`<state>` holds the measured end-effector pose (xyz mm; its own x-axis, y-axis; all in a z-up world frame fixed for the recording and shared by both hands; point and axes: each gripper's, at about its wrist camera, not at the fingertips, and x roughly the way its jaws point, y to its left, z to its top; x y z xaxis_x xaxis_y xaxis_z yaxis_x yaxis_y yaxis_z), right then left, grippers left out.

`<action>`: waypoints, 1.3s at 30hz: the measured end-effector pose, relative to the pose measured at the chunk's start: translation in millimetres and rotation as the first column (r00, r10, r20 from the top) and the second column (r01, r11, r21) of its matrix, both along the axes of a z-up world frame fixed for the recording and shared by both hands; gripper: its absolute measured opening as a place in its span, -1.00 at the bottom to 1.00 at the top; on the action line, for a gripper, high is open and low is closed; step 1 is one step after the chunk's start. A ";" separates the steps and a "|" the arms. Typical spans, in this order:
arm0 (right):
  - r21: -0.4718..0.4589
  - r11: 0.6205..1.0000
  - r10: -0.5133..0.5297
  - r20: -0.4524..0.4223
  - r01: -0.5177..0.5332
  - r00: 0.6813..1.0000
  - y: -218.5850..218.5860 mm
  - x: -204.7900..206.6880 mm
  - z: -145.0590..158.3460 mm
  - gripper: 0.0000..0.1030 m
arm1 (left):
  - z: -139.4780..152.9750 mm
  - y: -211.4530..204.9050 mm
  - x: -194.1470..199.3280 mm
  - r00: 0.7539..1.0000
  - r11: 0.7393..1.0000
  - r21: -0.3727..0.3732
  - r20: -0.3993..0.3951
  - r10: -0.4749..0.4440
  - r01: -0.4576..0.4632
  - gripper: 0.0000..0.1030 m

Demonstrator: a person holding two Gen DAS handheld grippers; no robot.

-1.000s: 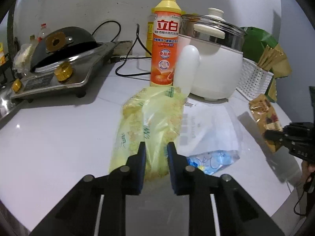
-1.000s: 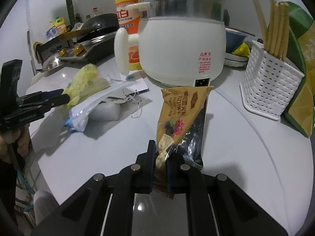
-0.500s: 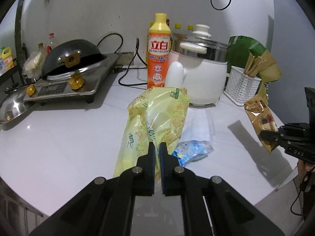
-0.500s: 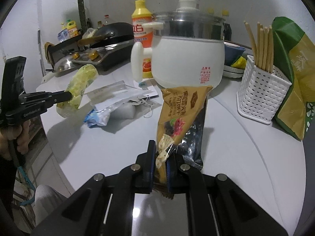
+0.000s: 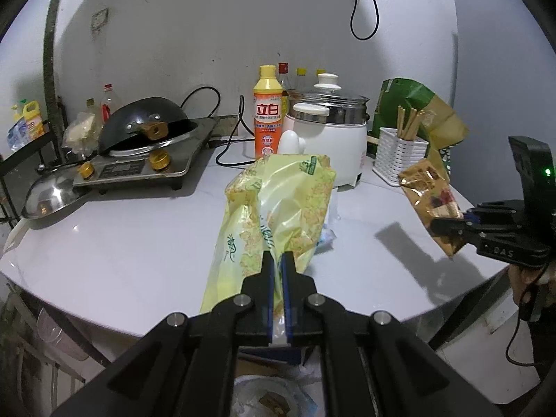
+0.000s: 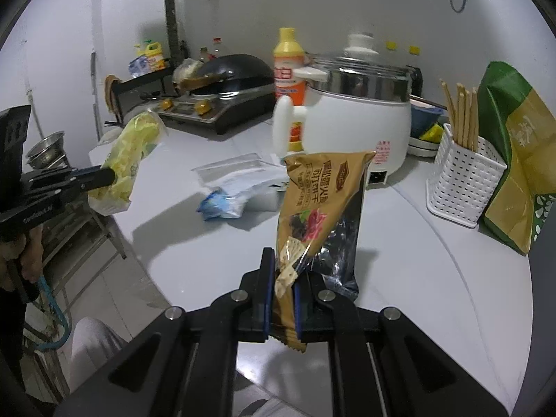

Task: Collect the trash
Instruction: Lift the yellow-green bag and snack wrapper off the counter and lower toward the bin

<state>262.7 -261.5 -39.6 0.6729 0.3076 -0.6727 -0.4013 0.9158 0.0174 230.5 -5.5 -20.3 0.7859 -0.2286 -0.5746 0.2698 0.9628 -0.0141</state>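
Note:
My left gripper [image 5: 277, 266] is shut on a crumpled yellow plastic bag [image 5: 274, 215] and holds it up above the white table's near edge; it also shows in the right wrist view [image 6: 130, 160]. My right gripper [image 6: 283, 278] is shut on a brown snack wrapper [image 6: 321, 201], lifted off the table; the wrapper also shows at the right of the left wrist view [image 5: 431, 201]. A clear plastic sleeve [image 6: 239, 172] and a blue-white wrapper [image 6: 222, 205] lie on the table by the cooker.
A white electric cooker [image 6: 358, 118], an orange detergent bottle [image 5: 267, 121], a stove with a black wok [image 5: 146, 142], a white chopstick basket [image 6: 462, 180] and a green-yellow bag [image 6: 517, 173] stand on the white table [image 5: 114, 243]. A steel lid [image 5: 52, 198] lies at the left.
Both grippers have pulled back and up from the table. The left jaws closed on the yellow bag and lifted it. The right keeps holding the brown wrapper.

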 end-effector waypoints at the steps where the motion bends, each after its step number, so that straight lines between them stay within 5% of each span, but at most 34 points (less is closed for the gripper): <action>1: 0.000 1.000 0.010 0.001 -0.010 1.000 3.0 -4.2 0.8 -0.83 | 0.4 0.8 -4.3 1.000 1.000 -0.003 0.002 0.002 -0.002 -0.93; 23: -0.035 0.983 0.179 0.015 -0.178 0.984 73.2 -60.5 11.9 -0.83 | -22.3 40.3 -93.3 0.997 0.994 -0.079 -0.009 0.073 -0.074 -0.93; 39: -0.037 0.953 0.297 -0.060 -0.300 0.953 126.5 -81.7 -25.8 -0.83 | -72.6 70.5 -119.3 0.989 0.987 -0.100 -0.085 0.117 -0.126 -0.92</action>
<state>180.9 -134.9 -65.4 0.5182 0.4575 -0.7226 -0.6563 0.7545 0.0070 111.1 64.9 -92.9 0.7646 -0.1964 -0.6139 0.1450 0.9805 -0.1330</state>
